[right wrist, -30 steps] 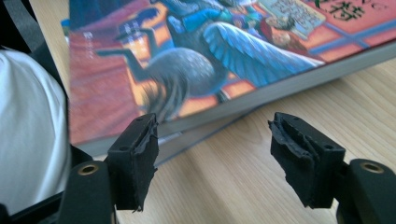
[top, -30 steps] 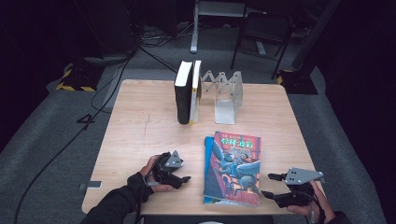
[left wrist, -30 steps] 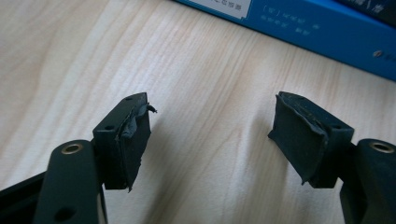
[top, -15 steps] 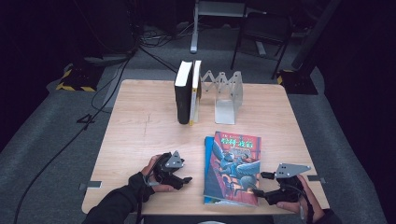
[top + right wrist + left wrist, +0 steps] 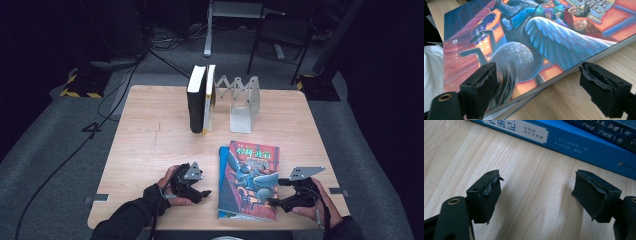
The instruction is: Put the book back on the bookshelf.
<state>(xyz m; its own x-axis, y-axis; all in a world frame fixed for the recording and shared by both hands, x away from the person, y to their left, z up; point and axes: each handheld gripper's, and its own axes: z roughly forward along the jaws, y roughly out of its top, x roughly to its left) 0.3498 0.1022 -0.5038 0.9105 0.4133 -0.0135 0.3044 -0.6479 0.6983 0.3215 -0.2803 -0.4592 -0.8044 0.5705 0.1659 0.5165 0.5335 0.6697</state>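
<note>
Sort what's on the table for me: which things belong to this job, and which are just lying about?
In the job: picture book; blue book under it; left gripper, right gripper, both open beside the stack.

Lying about: upright books; grey rack.

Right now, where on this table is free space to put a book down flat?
The left half of the table is bare, from the standing books down to the left gripper. A smaller patch lies right of the metal rack. The near middle is crowded by the stacked books and the right gripper.
</note>
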